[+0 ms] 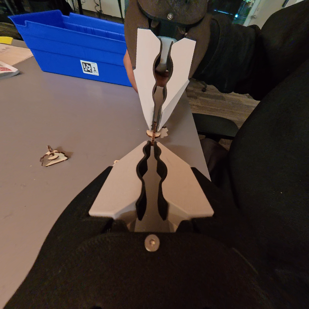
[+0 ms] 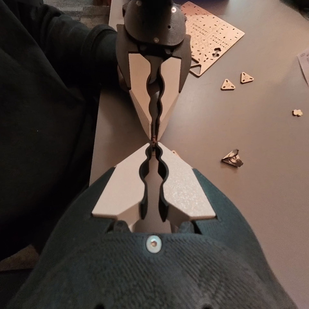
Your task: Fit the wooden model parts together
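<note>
The grey tabletop (image 1: 70, 117) carries everything, with a dark-clothed person seated at its near edge. Largest on it is a blue plastic bin (image 1: 70, 46) toward the far left corner in the left wrist view, bearing a white sticker on its front wall; its inside is hidden from this angle, so I cannot tell what it contains. Next in size is a flat wooden sheet of laser-cut parts (image 2: 215, 38), lying toward the far edge in the right wrist view, with some shapes already punched out. Beside it lie two small wooden triangles (image 2: 228, 85), a tiny loose wooden bit (image 2: 297, 112), and a partly assembled triangular wooden piece (image 2: 231, 160), all well apart from the grippers.

The two grippers meet tip to tip near the table's near edge. The left gripper (image 1: 151, 144) is closed, its dark pads pinching the end of a thin wooden strip (image 1: 152, 138). The right gripper (image 1: 155, 126) faces it from opposite, also closed on the other end of the same strip. The strip carries a small wooden disc (image 1: 153, 133) and a toothed wooden piece (image 1: 164, 133) between the two sets of tips.
</note>
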`<control>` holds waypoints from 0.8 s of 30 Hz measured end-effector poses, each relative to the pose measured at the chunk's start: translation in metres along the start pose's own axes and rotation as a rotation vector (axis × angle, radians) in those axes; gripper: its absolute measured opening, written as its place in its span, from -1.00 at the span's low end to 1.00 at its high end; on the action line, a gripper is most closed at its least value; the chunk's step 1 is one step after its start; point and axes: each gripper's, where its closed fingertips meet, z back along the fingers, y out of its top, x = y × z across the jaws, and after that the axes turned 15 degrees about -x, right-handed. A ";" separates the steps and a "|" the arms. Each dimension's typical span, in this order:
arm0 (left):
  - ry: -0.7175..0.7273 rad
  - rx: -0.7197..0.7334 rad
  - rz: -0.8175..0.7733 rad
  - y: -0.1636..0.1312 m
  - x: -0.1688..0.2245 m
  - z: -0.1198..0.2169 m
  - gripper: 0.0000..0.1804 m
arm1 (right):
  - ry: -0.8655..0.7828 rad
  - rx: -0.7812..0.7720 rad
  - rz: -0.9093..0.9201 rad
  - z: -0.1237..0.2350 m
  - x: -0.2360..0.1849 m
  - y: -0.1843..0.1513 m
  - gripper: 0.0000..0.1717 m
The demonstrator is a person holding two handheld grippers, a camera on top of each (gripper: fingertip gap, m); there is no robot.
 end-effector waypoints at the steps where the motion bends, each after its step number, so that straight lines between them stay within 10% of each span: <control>1: 0.020 0.013 0.003 0.002 -0.003 0.001 -1.00 | -0.010 0.008 -0.011 0.001 0.003 0.000 -0.99; 24: 0.048 0.199 0.311 -0.001 -0.053 0.042 -0.97 | 0.064 -0.275 -0.089 -0.052 0.032 -0.024 -0.98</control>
